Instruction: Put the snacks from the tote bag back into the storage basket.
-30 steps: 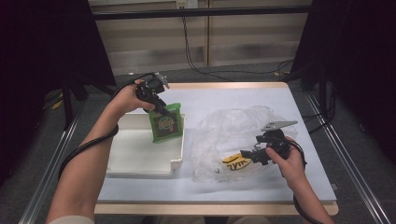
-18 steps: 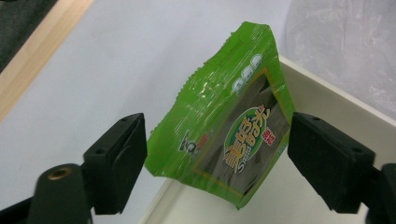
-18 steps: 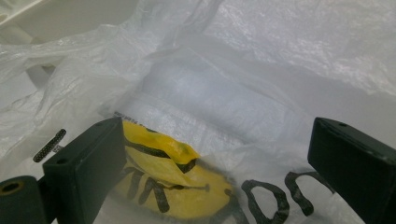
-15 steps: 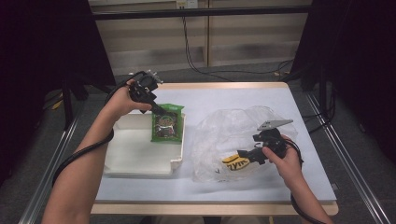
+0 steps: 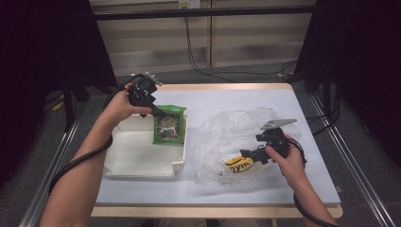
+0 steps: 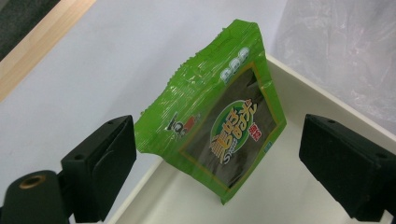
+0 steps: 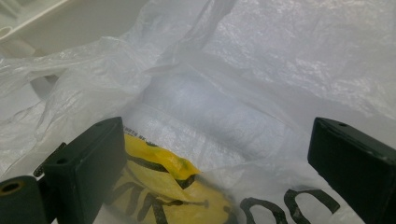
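Observation:
A green snack packet [image 5: 168, 126] [image 6: 219, 112] leans tilted against the far right rim of the white tray [image 5: 132, 156] [image 6: 299, 200]. My left gripper [image 5: 156, 111] [image 6: 219, 129] is just above it and open, its jaws wide on either side of the packet. On the right lies a crumpled clear plastic bag [image 5: 236, 125] [image 7: 280, 56] with a yellow packet [image 5: 238, 164] [image 7: 163, 186] inside it. My right gripper [image 5: 249, 155] [image 7: 215, 135] is open at the bag's near side, pointing at the yellow packet through the plastic.
A white sheet covers the table [image 5: 236, 97], which has a wooden edge [image 5: 222, 87]. Black cables trail from both grippers. Metal rails [image 5: 352, 156] run along both sides of the table.
The left gripper moved left and back with the green packet, set it against the tray's rim and opened. The right gripper stayed at the bag.

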Demonstrator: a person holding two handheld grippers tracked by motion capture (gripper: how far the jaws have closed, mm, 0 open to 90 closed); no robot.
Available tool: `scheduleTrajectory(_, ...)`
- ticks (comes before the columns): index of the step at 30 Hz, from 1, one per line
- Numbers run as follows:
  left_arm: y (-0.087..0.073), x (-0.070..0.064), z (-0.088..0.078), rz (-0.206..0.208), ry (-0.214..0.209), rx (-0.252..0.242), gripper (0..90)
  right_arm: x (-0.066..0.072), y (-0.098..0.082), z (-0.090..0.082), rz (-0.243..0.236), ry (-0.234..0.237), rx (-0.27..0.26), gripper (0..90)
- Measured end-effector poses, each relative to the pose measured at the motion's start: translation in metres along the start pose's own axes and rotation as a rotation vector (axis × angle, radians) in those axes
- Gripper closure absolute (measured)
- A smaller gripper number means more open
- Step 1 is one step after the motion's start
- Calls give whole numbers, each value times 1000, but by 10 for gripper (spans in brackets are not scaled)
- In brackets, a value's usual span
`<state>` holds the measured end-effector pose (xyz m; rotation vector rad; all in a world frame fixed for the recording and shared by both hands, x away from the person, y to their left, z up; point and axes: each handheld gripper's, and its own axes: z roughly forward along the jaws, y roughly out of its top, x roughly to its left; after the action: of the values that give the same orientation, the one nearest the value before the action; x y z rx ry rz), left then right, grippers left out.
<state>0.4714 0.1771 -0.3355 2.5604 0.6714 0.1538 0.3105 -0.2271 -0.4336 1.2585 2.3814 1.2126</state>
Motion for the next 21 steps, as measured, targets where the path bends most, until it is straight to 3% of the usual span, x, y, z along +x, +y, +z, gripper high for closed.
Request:
scheduleTrajectory(1,-1,2,-2,37,2,25,103,1,0,0,-4,1,2,45)
scheduleTrajectory(2,-2,-1,-1,-7,0,-15,102,1,1,0,-9,1,3,45)
scheduleTrajectory(3,-4,-2,-2,-13,1,-19,99,2,1,0,-11,1,7,45)
scheduleTrajectory(5,-7,-5,-4,-16,2,-22,96,3,1,1,-14,5,5,45)
scheduleTrajectory(6,-8,-3,-6,19,-1,2,95,4,1,1,-13,7,5,45)
scheduleTrajectory(9,-12,-5,-9,17,1,-11,92,5,2,0,-22,11,-1,45)
scheduleTrajectory(10,-14,-8,-9,-9,1,-32,89,5,3,0,-24,11,1,45)
scheduleTrajectory(11,-15,-7,-10,9,0,-22,87,6,3,-1,-22,13,-2,45)
scheduleTrajectory(15,-22,-14,-8,-44,-14,-56,69,5,3,-1,-23,13,-1,45)
scheduleTrajectory(18,-28,-17,-7,-21,-15,-33,65,5,3,-1,-21,11,1,45)
scheduleTrajectory(20,-34,-19,-5,-27,-16,-49,65,6,3,-1,-29,13,-3,45)
scheduleTrajectory(21,-36,-21,-4,-57,-15,-68,63,6,3,-1,-29,14,0,45)
